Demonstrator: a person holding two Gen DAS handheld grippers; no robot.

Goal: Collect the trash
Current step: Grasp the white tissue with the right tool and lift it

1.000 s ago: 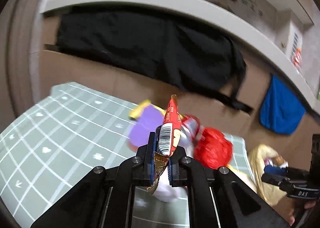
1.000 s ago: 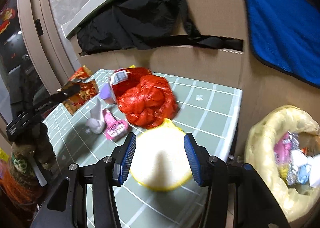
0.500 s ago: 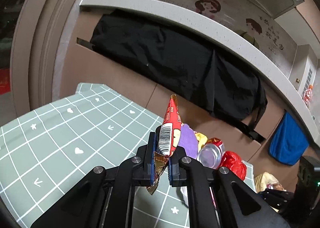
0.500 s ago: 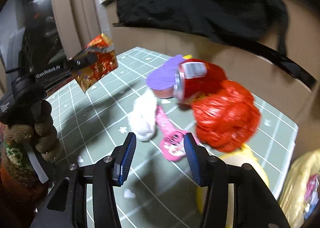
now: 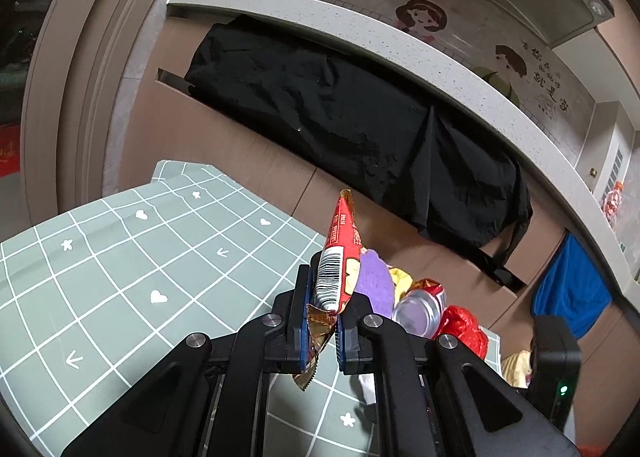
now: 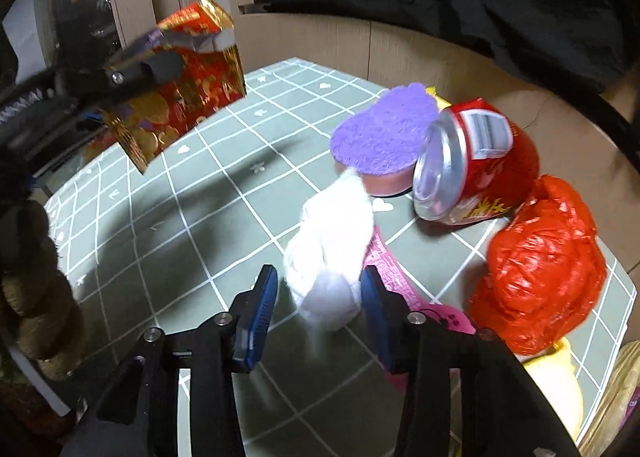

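Trash mostly remains on the bench [image 6: 160, 217]: left claw [image 5: 322, 321] grasps a snack wrapper [image 5: 338, 257] aloft; right claw [image 6: 318, 297], released, straddles the white tissue wad [image 6: 328, 253]; can [image 6: 472, 165] and red bag [image 6: 540, 265] wait at two o'clock.

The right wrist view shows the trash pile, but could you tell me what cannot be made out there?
- pink wrapper: mostly covered by the white tissue wad and the right gripper; print unreadable.
- yellow item: hidden under the red plastic bag and gripper arm.
- trash bag: cut off by the right edge.
- red can: label blurred.
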